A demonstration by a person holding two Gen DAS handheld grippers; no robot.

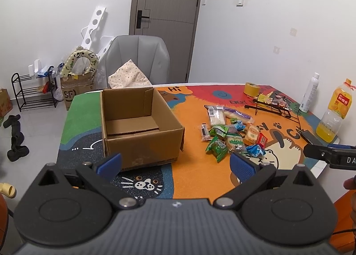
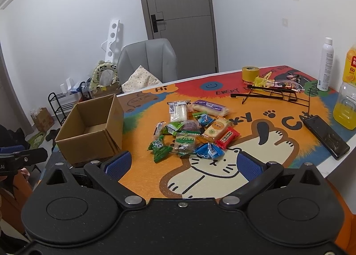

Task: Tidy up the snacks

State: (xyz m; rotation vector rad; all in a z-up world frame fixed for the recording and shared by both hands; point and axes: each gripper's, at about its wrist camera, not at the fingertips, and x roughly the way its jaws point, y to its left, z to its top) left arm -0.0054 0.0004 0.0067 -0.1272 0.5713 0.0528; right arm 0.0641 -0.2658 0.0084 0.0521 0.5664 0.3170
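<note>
- While both tools hang above the near edge of the table [image 1: 200, 172], the left gripper [image 1: 175, 164] has its blue ribbed pads spread wide with nothing between them; the right gripper [image 2: 183, 163] is spread just as wide and equally bare
- The cardboard box [image 1: 138, 130] is plain brown corrugated board, square, open-topped with flaps folded inward; it stands on the left part of the table, apart from the snacks
- The snack pile [image 2: 191, 130] lies loose on the orange patch of the printed cartoon mat, right of the box; crinkly foil and clear plastic packets overlap one another
- Among them: a green pouch [image 2: 159, 149] at the near left, a blue pouch [image 2: 209, 150] at the near right, a red packet [image 2: 227, 138], a long purple-striped wrapper [image 2: 210, 108] at the far side
- Behind the pile sit a yellow tape roll [image 2: 250, 73] and a thin black wire stand [image 2: 269, 94]
- The right view shows a flat black phone [image 2: 326, 135] in full, lying near the juice bottle [image 2: 347, 99]; the left view catches only part of it
- The left view shows a shoe rack [image 1: 33, 92] and dark shoes on the floor; it also catches the other tool's tip at its right edge
</note>
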